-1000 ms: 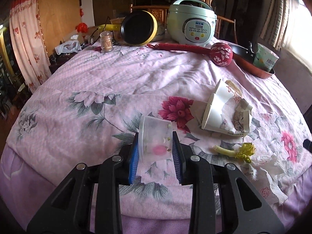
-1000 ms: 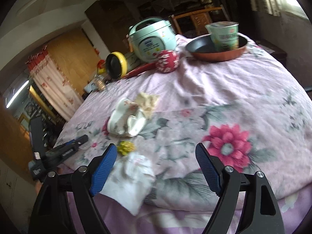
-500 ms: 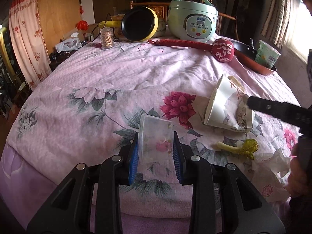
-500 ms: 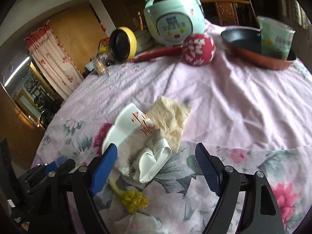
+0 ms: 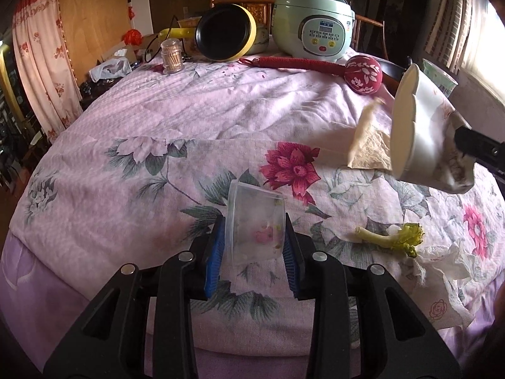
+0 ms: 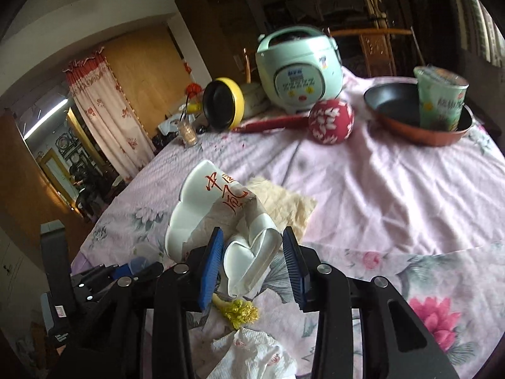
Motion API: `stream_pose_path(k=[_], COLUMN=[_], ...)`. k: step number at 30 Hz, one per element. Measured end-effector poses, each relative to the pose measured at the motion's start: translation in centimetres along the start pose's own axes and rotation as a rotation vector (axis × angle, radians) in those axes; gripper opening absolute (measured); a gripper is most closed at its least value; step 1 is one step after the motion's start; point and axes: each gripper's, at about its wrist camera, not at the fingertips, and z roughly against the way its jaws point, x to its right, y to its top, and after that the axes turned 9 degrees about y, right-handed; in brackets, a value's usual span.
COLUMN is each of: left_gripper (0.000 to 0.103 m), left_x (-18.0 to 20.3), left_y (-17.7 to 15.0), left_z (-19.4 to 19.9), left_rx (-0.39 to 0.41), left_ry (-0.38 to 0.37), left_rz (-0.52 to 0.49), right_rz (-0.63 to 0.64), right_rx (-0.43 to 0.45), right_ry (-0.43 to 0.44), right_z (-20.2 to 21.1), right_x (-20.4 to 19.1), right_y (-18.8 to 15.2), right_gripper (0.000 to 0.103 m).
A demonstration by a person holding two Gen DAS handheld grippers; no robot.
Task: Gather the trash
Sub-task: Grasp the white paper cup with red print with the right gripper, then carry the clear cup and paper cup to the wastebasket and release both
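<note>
Left tool (image 5: 254, 249): clenched on a clear plastic cup (image 5: 254, 222) that lies on its side between the blue pads, low over the flowered cloth (image 5: 189, 110).
Right tool (image 6: 252, 260): jaws closing; a crushed white paper cup (image 6: 217, 218) sits between the pads. Whether both pads press on it yet, the right wrist view does not show.
Paper cup seen from the left: the same cup (image 5: 416, 132) is tilted and looks raised off the cloth, open mouth toward the camera, with a black tool arm at its far right side.
Only in the left view: the inside of the plastic cup, with a pink scrap and small yellowish bits.
Only in the right view: red characters on the paper cup, and a green printed cup (image 6: 440, 98) standing in a dark pan (image 6: 394, 107).
Trash on the cloth: a yellowed vegetable stalk (image 5: 391, 238), a crumpled white tissue (image 5: 442, 281) just beside it, and a tan napkin (image 5: 369, 145) behind the paper cup.
Far side: a pale green rice cooker (image 5: 312, 20), a yellow-rimmed pan (image 5: 224, 33) propped on edge, a red ball-headed mallet (image 5: 363, 71), and a toothpick jar (image 5: 172, 57).
In the way: the paper cup hides most of the dark pan from the left camera.
</note>
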Motion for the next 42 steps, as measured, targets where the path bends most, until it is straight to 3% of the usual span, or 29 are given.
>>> stream_pose_path(k=[3,4,6,7,11,12,14,15,16,20,24,27,28,30,35,42], left_gripper=[0.032,0.032,0.032,0.032,0.032,0.032,0.032,0.032,0.032,0.032,0.032,0.032,0.032,0.032,0.032,0.032], left_x=[-0.4,-0.6,-0.9,-1.0,-0.9,-0.8,-0.8,-0.8,-0.8,-0.6,-0.5,-0.5,-0.4,-0.4,-0.3,-1.3], left_y=[0.1,0.1,0.1,0.1,0.1,0.2,0.2,0.2,0.2,0.1,0.0,0.0,0.0,0.0,-0.1,-0.2], left_z=[0.3,0.6,1.0,1.2,1.1,0.9,0.6,0.5,0.4,0.4,0.3,0.3,0.3,0.4,0.9,1.9], left_rx=[0.021,0.033,0.053,0.063,0.057,0.048,0.037,0.032,0.028,0.025,0.024,0.023,0.024,0.028,0.05,0.073], left_ry=[-0.001,-0.004,-0.009,-0.008,0.003,0.006,0.01,0.011,0.012,0.015,0.015,0.015,0.015,0.014,0.009,0.045], left_rz=[0.018,0.028,0.044,0.049,0.049,0.048,0.047,0.045,0.042,0.028,0.027,0.022,0.02,0.017,0.013,0.05], right_rz=[0.004,0.003,0.008,0.004,0.002,-0.012,-0.028,-0.041,-0.053,-0.04,0.028,0.087,0.086,0.073,0.157,0.208], right_rx=[0.012,0.008,-0.013,-0.023,-0.076,-0.079,-0.098,-0.087,-0.071,-0.153,-0.271,-0.356,-0.374,-0.331,-0.101,-0.051], right_ry=[0.0,0.004,0.013,0.017,-0.019,-0.031,-0.029,-0.039,-0.054,-0.025,-0.079,-0.153,-0.162,-0.167,-0.142,-0.143], right_z=[0.4,0.5,0.2,0.1,-1.2,-1.3,-1.3,-1.0,-0.7,-1.1,-3.4,-5.6,-6.2,-5.8,-1.1,0.3], right_x=[0.0,0.0,-0.1,0.0,0.3,0.7,1.3,1.7,1.9,2.0,1.2,0.9,1.0,1.1,-1.7,-3.1], right_y=[0.1,0.1,0.1,0.1,-0.3,-0.4,-0.3,-0.3,-0.2,-0.6,-2.0,-3.3,-3.7,-3.6,-2.0,-1.6], right_gripper=[0.039,0.034,0.014,0.01,0.012,0.014,0.039,0.067,0.08,0.093,0.097,0.097,0.086,0.087,0.087,0.087])
